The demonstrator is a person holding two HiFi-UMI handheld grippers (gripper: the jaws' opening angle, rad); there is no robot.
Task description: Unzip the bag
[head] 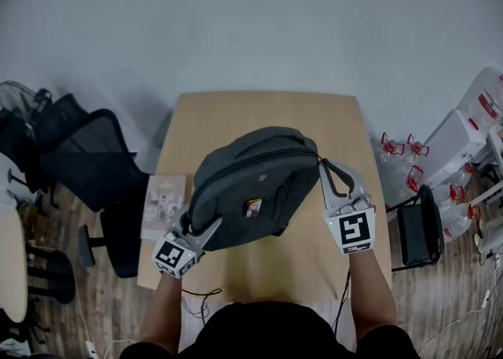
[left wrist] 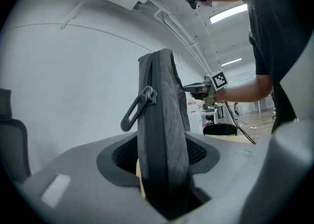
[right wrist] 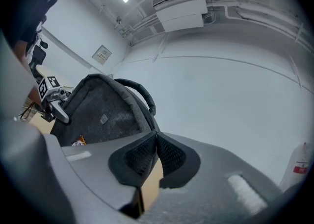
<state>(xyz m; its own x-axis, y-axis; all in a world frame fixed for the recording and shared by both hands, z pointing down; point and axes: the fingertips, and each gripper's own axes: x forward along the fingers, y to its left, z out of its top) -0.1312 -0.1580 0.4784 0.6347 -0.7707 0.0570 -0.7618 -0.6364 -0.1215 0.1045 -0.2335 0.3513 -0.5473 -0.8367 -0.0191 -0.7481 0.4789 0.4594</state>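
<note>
Grey fabric backpack (head: 251, 184) lies flat across the middle of the light wooden table (head: 267, 110), its long axis running from the near-left corner toward the far-right one. No stretch of zip that we can see is open, so we judge the unzipping hasn't started and we're at the get-a-grip step.

Left claw (head: 209, 229) is at the backpack's near-left end. The left gripper view shows the backpack's edge standing between the pads, but a sliver of table shows between one pad and the fabric. We read it as open around the edge, not clamping. The black loop-shaped zipper pull (left wrist: 140, 106) hangs off that edge just above the claw, untouched.

Right claw (head: 324, 167) is at the backpack's far-right end with its pads closed together. The tips sit right against the backpack near its dark carry handle (right wrist: 142, 93). Nothing shows between the pads, and we can't tell whether a thin tab is pinched at the tips.

A pale booklet (head: 163, 204) lies at the table's left edge, just beside the backpack and clear of the work.

Next move, as we see it:
- One claw has to close on the zipper pull.
- The other has to clamp fabric near the zip's start to brace it.
- Then drag the pull along the track, keeping the pull in line with the teeth.

Risk: an unbraced backpack will slide across the table instead of opening.
</note>
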